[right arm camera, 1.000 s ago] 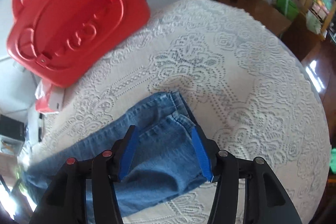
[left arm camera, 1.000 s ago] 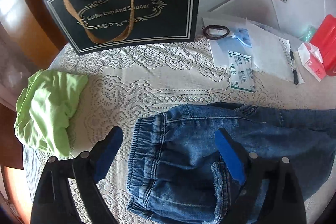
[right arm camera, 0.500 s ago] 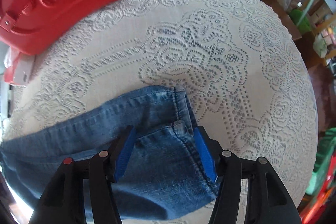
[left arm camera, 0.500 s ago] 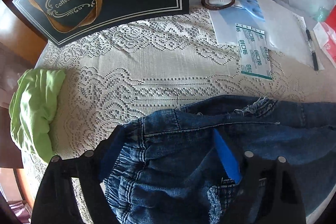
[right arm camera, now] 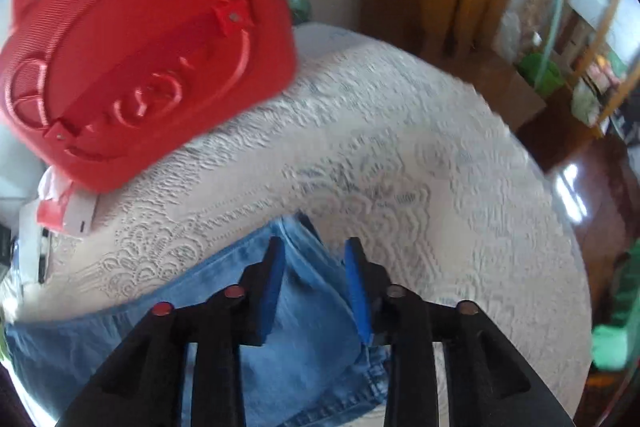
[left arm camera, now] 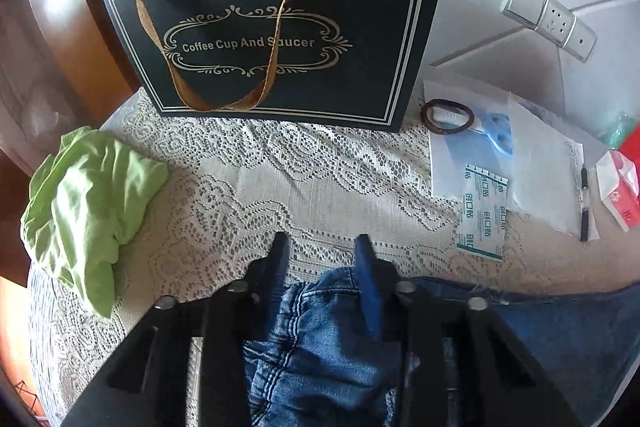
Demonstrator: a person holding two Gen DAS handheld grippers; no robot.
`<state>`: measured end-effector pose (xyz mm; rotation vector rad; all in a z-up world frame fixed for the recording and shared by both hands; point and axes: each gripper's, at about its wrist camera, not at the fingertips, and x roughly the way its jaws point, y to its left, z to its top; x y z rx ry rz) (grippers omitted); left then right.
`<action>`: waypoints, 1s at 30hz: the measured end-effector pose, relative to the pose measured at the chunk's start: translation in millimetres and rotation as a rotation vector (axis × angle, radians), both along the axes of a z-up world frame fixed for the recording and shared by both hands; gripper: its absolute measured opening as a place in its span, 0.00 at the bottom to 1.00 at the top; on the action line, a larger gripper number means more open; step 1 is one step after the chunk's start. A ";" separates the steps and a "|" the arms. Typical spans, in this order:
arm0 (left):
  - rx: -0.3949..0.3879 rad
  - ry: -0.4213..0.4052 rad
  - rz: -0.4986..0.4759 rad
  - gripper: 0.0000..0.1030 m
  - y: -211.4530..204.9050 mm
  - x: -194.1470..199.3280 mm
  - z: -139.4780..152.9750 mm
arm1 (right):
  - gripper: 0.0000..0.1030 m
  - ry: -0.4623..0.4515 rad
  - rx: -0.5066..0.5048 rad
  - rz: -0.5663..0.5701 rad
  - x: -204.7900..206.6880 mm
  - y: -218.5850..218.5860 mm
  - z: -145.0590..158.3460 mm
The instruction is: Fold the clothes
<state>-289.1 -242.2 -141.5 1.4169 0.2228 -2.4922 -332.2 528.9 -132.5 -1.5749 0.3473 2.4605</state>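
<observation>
Blue jeans (left arm camera: 320,339) lie across the lace-covered round table (left arm camera: 280,187). In the left wrist view my left gripper (left arm camera: 320,243) is closing on the elastic waistband, and the denim bunches up between its blue pads. In the right wrist view the leg end of the jeans (right arm camera: 304,307) sits between the pads of my right gripper (right arm camera: 314,247). Its jaws are closing too, and the cuff is folded and raised off the cloth. That view is blurred by motion.
A crumpled green garment (left arm camera: 88,199) lies at the table's left edge. A black paper gift bag (left arm camera: 272,35) stands at the back. Papers, a plaster pack (left arm camera: 484,211), a pen (left arm camera: 585,211) and a hair tie (left arm camera: 447,117) lie to the right. A red plastic bag-shaped case (right arm camera: 132,47) stands behind the trouser leg.
Both pairs of jaws have narrowed onto the denim. The left gripper went from straddling the wide waistband to pinching a bunch of it. The right gripper has drawn the cuff up and back.
</observation>
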 end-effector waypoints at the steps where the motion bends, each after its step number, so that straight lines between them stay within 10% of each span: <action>1: -0.007 0.011 -0.021 0.89 -1.1 5.9 6.9 | 0.32 0.011 -0.025 -0.013 8.8 2.7 -0.1; 8: -0.130 -0.137 -0.018 1.00 -1.6 67.4 7.3 | 0.37 0.008 -0.147 -0.139 89.6 28.0 -12.4; 12: -0.054 -0.140 0.055 1.00 -10.8 98.3 -10.5 | 0.74 -0.033 -0.192 -0.196 125.3 35.0 -30.8; 17: 0.048 -0.102 0.119 1.00 -10.1 114.6 -30.7 | 0.74 -0.039 -0.256 -0.243 136.1 36.3 -42.9; 27: 0.013 -0.111 0.107 1.00 9.7 102.6 -57.0 | 0.81 -0.055 -0.221 -0.273 98.0 8.8 -70.1; 29: 0.050 -0.105 0.110 1.00 5.5 103.9 -58.5 | 0.69 -0.056 -0.165 -0.244 88.7 -4.0 -68.9; 30: 0.059 -0.103 0.106 1.00 4.6 104.6 -58.6 | 0.38 -0.065 -0.123 -0.213 85.0 -12.7 -68.5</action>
